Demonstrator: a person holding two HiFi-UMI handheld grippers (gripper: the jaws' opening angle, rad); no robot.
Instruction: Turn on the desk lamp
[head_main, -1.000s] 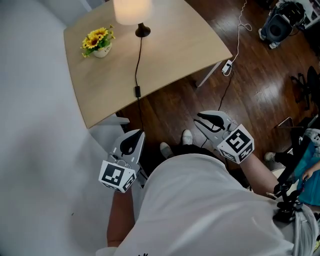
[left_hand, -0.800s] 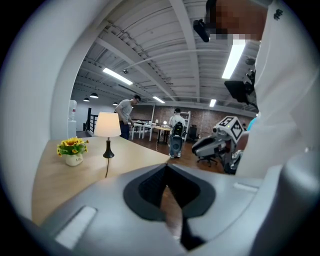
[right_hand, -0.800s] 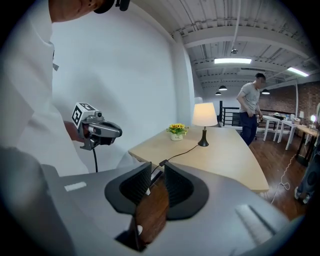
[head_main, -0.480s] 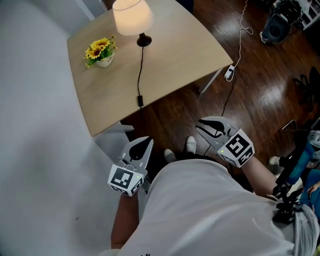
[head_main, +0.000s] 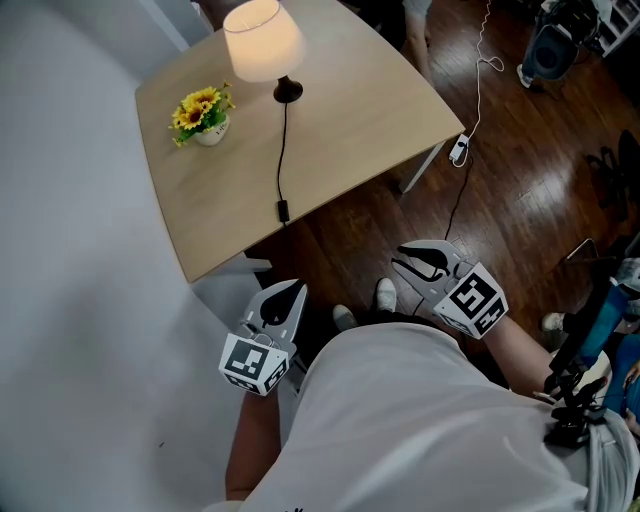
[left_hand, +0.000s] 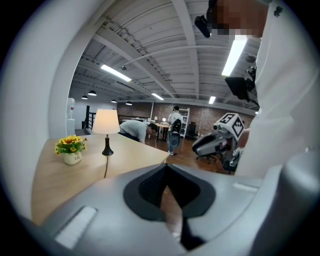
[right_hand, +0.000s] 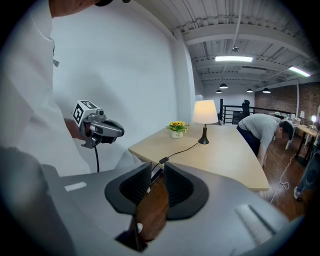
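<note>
The desk lamp (head_main: 262, 40) stands at the far end of the wooden table (head_main: 350, 110), its cream shade glowing. Its black cord runs from the base (head_main: 288, 92) to an inline switch (head_main: 283, 210) near the table's front edge. My left gripper (head_main: 292, 287) hangs below that edge, over the floor, jaws shut and empty. My right gripper (head_main: 398, 256) is level with it at the right, jaws a narrow gap apart, holding nothing. The lit lamp (right_hand: 205, 111) and the switch (right_hand: 163, 160) also show in the right gripper view, well ahead of the jaws.
A small pot of yellow flowers (head_main: 203, 112) sits left of the lamp. A white wall (head_main: 70, 300) runs along the left. A white cable and adapter (head_main: 458, 148) lie on the dark floor by a table leg. A person (right_hand: 262, 127) bends over beyond the table.
The view has pulled back a little: table and lamp sit slightly farther, and both grippers have dropped lower in the head view. The lamp glows in all three frames.
</note>
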